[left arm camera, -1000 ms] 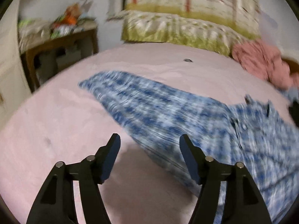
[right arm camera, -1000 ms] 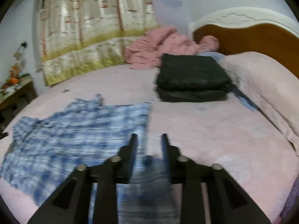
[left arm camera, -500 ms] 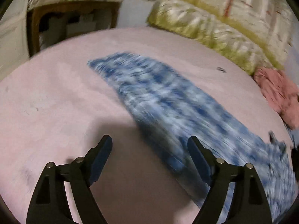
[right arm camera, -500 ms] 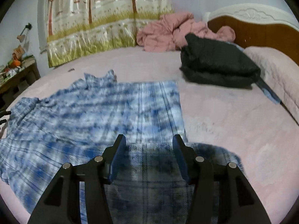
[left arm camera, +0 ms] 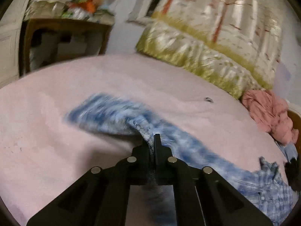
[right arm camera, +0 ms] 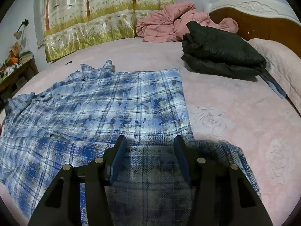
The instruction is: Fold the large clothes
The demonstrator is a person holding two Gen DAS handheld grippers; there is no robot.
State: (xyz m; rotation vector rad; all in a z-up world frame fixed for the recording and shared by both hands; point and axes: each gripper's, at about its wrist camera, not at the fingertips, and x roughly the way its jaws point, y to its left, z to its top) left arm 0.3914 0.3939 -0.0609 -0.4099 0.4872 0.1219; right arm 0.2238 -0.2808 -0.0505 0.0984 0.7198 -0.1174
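Blue plaid shirt (right arm camera: pixel 97 101) lay spread flat on the pink bed (right arm camera: pixel 235 116), collar toward the curtain (right arm camera: pixel 105 9). Left gripper (left arm camera: pixel 152 141) was pinched tight on its sleeve (left arm camera: pixel 116 113), which was motion-blurred. Right gripper (right arm camera: pixel 149 143) hovered above the hem, fingers parted, its shadow darkening that edge.

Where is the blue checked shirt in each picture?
Left wrist view: the blue checked shirt runs from the middle toward the lower right, its edge pinched in the left gripper.
Right wrist view: the shirt lies flat across the left and middle, under the open right gripper.
Shared landmark: the crumpled pink blanket.
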